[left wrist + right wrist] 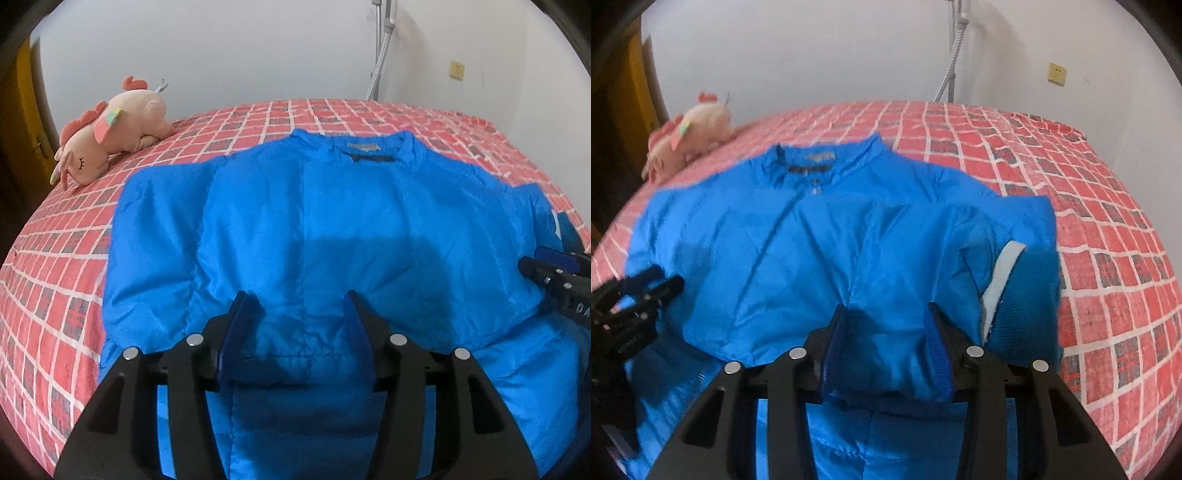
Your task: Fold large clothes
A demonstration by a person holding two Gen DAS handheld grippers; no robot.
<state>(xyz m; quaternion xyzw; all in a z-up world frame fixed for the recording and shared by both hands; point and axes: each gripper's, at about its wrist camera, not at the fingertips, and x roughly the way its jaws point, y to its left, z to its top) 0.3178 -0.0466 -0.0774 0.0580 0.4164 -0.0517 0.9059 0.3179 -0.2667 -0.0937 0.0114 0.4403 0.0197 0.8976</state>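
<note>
Jaws spread wide on left gripper [297, 314] and right gripper [884, 325], grasping nothing.
Blue puffer jacket [314, 229] on checked bedspread [55, 280], sleeves folded inward; body fold remaining, seemingly.

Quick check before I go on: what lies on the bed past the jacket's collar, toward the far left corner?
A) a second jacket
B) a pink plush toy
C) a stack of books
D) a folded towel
B: a pink plush toy lies on its side on the red checked bedspread, up-left of the blue jacket and not touching it; both wrist views show it.
</note>
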